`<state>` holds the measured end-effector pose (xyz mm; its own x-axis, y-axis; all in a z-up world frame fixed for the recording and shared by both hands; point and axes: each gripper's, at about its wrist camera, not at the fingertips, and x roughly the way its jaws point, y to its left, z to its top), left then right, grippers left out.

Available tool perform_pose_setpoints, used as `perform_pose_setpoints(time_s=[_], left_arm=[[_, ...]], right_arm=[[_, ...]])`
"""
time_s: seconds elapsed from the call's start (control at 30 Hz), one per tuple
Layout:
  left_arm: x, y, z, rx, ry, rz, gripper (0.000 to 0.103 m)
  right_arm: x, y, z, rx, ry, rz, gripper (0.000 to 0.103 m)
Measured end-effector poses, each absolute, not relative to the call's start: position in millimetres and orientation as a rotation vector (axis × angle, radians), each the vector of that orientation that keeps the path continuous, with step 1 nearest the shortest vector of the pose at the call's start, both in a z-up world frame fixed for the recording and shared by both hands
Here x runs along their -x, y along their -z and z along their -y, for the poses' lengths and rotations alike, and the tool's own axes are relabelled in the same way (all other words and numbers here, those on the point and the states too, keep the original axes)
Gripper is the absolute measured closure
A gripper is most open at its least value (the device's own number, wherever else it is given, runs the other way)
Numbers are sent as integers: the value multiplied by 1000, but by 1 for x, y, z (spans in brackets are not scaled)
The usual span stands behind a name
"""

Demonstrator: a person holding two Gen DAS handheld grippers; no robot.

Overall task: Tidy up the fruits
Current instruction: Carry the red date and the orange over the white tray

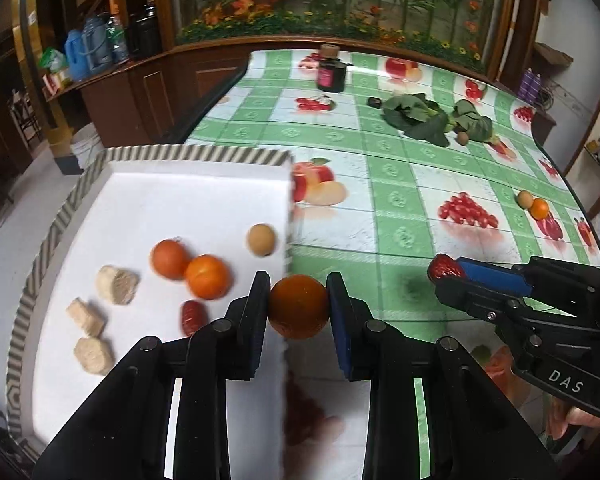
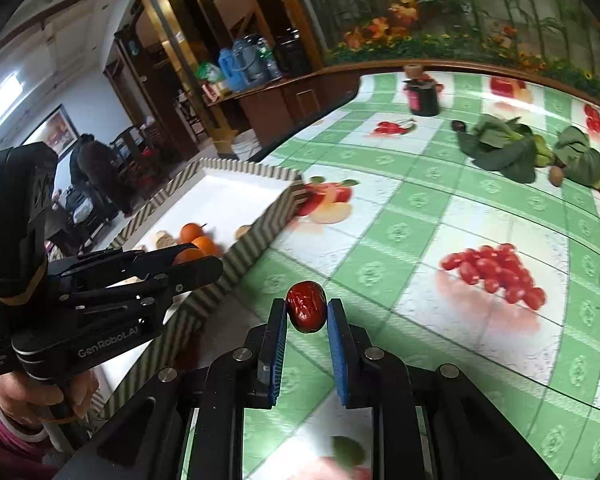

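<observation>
My left gripper (image 1: 299, 306) is shut on an orange (image 1: 298, 307) and holds it above the near right edge of the white tray (image 1: 172, 188) with the striped rim. The tray holds two oranges (image 1: 207, 276), a tan round fruit (image 1: 261, 239), a red date (image 1: 193, 317) and several pale chunks (image 1: 117, 285). My right gripper (image 2: 307, 314) is shut on a red date (image 2: 307, 311) above the tablecloth, right of the tray (image 2: 260, 224). It also shows in the left wrist view (image 1: 446, 270). A tan fruit and an orange (image 1: 539, 208) lie at the right.
Green leafy vegetables (image 1: 420, 114) and a small brown fruit (image 1: 463, 138) lie at the far right of the green checked tablecloth (image 1: 380, 168). A dark jar (image 1: 331, 74) stands at the far edge. A wooden counter with bottles stands beyond the table's left edge.
</observation>
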<state>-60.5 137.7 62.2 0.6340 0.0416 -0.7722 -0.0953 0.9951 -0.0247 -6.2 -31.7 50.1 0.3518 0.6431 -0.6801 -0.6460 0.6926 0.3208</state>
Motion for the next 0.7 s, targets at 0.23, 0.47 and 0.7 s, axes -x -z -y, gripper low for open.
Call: perform_pose_setpoints(time_s=[0.23, 0.47, 0.7], left_arm=[[77, -62, -163, 78, -132, -867, 75], [86, -62, -188, 119, -161, -873, 75], [83, -66, -236, 221, -209, -878, 75]], right_arm=[[16, -52, 5, 42, -883, -877, 83], [24, -57, -25, 93, -940, -869, 83], [35, -56, -56, 158, -999, -872, 83]])
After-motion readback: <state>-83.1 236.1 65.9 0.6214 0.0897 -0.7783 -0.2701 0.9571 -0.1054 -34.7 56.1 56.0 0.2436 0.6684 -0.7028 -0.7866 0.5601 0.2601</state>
